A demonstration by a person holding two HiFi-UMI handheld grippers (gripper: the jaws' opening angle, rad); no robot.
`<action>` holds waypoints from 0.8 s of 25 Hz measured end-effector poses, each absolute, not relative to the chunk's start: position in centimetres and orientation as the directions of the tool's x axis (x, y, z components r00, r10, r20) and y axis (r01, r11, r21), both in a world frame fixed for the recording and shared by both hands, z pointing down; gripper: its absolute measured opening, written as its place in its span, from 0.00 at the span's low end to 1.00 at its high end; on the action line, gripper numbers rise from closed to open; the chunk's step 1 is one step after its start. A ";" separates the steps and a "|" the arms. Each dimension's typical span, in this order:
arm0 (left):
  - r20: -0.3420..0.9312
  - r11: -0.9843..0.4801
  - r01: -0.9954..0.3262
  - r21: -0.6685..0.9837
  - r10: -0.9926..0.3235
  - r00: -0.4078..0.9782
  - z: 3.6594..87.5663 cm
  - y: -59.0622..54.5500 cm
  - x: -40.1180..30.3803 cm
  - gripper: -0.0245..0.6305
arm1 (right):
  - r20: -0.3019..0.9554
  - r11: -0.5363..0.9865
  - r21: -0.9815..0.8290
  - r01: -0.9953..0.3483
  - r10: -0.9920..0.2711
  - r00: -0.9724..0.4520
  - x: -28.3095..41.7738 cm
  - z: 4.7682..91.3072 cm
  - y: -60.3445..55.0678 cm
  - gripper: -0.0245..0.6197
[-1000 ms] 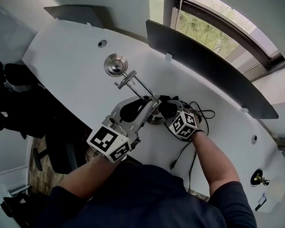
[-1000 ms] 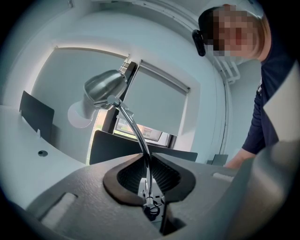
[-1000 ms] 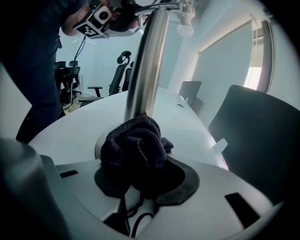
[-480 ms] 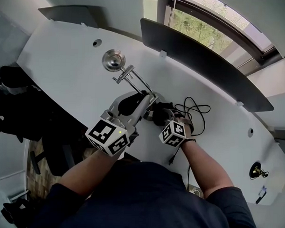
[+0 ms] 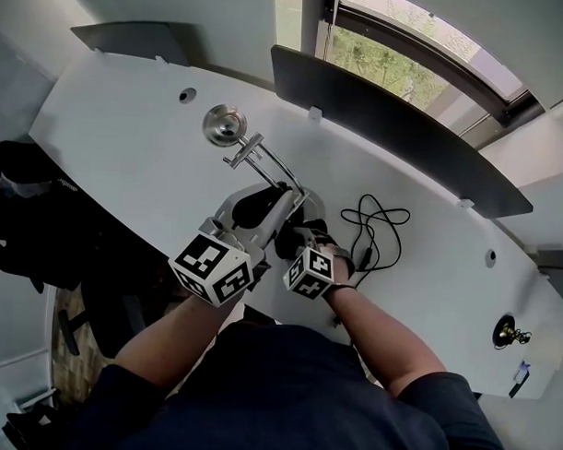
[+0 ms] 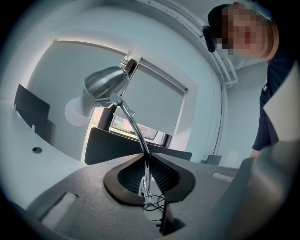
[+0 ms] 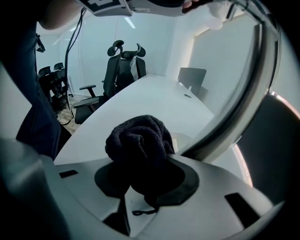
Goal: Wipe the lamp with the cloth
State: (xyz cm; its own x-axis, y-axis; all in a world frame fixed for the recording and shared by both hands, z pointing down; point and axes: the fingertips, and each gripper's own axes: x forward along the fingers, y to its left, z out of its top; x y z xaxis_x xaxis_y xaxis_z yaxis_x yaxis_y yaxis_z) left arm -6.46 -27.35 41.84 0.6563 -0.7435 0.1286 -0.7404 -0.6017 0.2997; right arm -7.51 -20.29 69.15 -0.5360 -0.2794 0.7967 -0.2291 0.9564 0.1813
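A chrome desk lamp stands on the white table (image 5: pixel 119 121); its head (image 5: pixel 224 125) hangs left and its thin stem (image 5: pixel 274 168) slopes down to the base. My left gripper (image 5: pixel 284 203) is shut on the lower stem; in the left gripper view the stem (image 6: pixel 135 129) rises from between the jaws of the left gripper (image 6: pixel 146 161) up to the lamp head (image 6: pixel 104 85). My right gripper (image 5: pixel 293 240) sits beside the lamp's foot, shut on a bunched dark cloth (image 7: pixel 138 143). The chrome stem (image 7: pixel 248 84) passes close on the cloth's right. The right gripper (image 7: pixel 140 176) shows only cloth between its jaws.
A black power cable (image 5: pixel 373 234) lies coiled to the right of the lamp. A dark partition panel (image 5: pixel 396 122) lines the table's far edge under the window. A small brass object (image 5: pixel 510 334) stands at far right. Office chairs (image 7: pixel 123 63) stand past the table's end.
My right gripper with the cloth has moved left and toward me, from the cable side round to the lamp's near side. The left gripper keeps its hold on the stem.
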 end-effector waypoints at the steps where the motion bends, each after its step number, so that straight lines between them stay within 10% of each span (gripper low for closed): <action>1: 0.133 -0.605 -0.739 0.297 -0.740 0.659 41.8 -27.4 -6.5 0.11 | 0.797 0.958 0.180 -0.224 -0.276 -0.538 -7.9 69.2 -20.2 0.25; 20: 0.123 -0.595 -0.741 0.311 -0.748 0.652 41.7 -27.3 -6.4 0.11 | 0.801 0.956 0.210 -0.206 -0.289 -0.524 -1.9 68.8 -23.2 0.25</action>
